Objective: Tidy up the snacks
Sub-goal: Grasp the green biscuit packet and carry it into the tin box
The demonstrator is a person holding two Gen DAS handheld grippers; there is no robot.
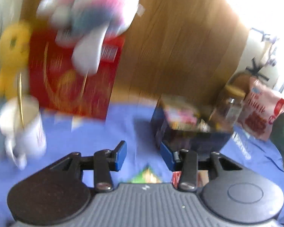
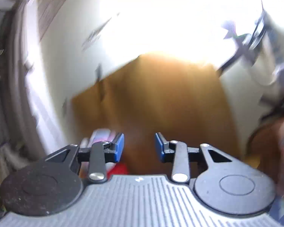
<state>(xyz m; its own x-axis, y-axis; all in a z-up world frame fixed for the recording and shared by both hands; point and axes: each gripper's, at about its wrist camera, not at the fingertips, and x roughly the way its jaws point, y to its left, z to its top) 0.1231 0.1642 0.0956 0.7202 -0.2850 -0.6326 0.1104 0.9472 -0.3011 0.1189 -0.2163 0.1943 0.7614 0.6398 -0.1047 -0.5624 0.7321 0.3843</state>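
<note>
Blue-clothed counter (image 1: pixel 123 124) is a blur, both my left gripper (image 1: pixel 143 156) and right gripper (image 2: pixel 139 147) have jaws released and empty, so I'd probably clip the red box (image 1: pixel 73 79) near its far-left corner.

mug (image 1: pixel 22 126) at left – box (image 1: pixel 73 75) behind it, basket (image 1: pixel 189 126) at right with jar (image 1: pixel 231 106) and bag (image 1: pixel 261 111) beyond.

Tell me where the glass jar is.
In the left wrist view the glass jar stands on the right side, between the dark blue snack box and the pink snack bag, near the wooden panel.
</note>
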